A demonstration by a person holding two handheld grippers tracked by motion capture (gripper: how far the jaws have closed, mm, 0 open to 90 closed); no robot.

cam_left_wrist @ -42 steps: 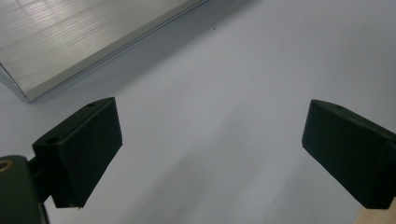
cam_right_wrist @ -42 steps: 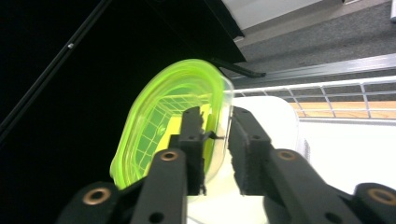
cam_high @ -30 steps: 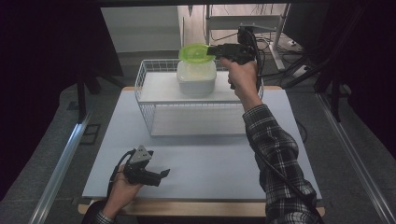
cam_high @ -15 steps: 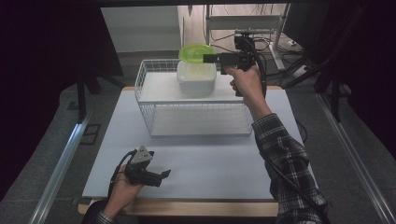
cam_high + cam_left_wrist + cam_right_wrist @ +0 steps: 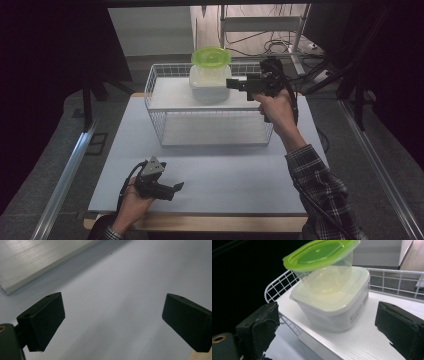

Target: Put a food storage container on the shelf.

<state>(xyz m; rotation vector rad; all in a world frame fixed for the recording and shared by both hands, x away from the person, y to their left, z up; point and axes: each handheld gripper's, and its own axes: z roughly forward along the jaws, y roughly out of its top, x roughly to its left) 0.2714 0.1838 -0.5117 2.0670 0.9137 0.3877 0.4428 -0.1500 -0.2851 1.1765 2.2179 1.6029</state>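
On wire rack's shelf [image 5: 170, 95]: green-lidded tub [image 5: 322, 262] atop white container [image 5: 332, 305]. Right tongs [image 5: 327, 325] apart, approach phase; next: straddle w/ container, close. Left tongs [image 5: 112, 325] apart, idle over surface [image 5: 225, 170].

Small tub [image 5: 322, 267] atop larger tub [image 5: 334, 305], on shelf [image 5: 367, 340] in wire rack [image 5: 165, 125]

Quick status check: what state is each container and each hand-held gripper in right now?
Green-lidded container: lid on, stacked tilted on the white container.
White container: lid on, upright on the rack shelf.
Right hand-held gripper: open, empty, facing the containers.
Left hand-held gripper: open, empty, low over the table.
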